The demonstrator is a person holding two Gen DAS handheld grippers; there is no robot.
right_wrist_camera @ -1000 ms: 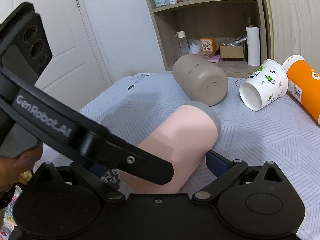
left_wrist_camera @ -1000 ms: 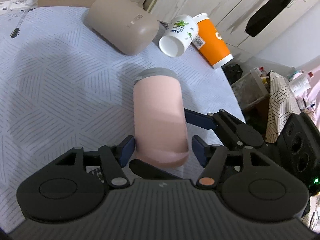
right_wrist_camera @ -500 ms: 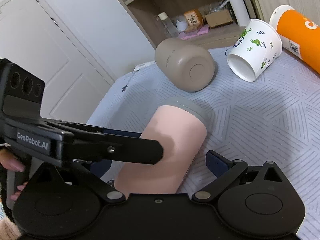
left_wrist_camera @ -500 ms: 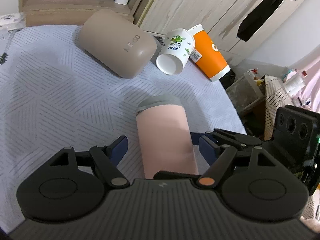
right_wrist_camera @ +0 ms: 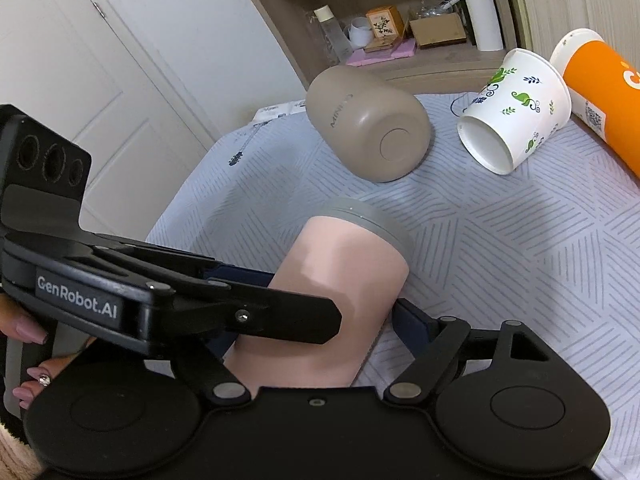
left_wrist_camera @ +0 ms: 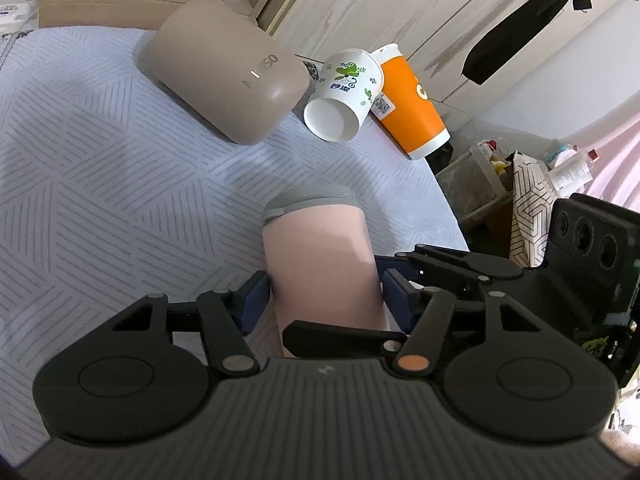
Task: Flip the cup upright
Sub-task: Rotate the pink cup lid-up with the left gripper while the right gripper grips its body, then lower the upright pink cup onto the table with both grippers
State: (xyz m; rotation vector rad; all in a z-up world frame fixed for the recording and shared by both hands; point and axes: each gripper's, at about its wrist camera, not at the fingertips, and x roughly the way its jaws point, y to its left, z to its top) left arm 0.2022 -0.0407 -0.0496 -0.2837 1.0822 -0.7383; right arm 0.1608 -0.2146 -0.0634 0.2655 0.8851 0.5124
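Note:
A pink cup with a grey lid end (left_wrist_camera: 320,264) is tilted up off the patterned cloth, its grey end resting on the cloth and pointing away from me. My left gripper (left_wrist_camera: 326,296) is shut on the cup's pink body, blue pads on both sides. My right gripper (right_wrist_camera: 320,312) is also shut on the cup (right_wrist_camera: 340,292) from the other side. The left gripper's finger crosses in front of the cup in the right wrist view.
A beige tumbler (left_wrist_camera: 224,68), a white paper cup with green leaves (left_wrist_camera: 340,96) and an orange cup (left_wrist_camera: 412,112) lie on their sides at the back. The table edge (left_wrist_camera: 448,208) drops off at the right, with boxes and bags beyond. Shelves stand behind.
Both grippers have raised the near end of the pink cup, so it stands steeper on its grey end. The jaws have closed onto it.

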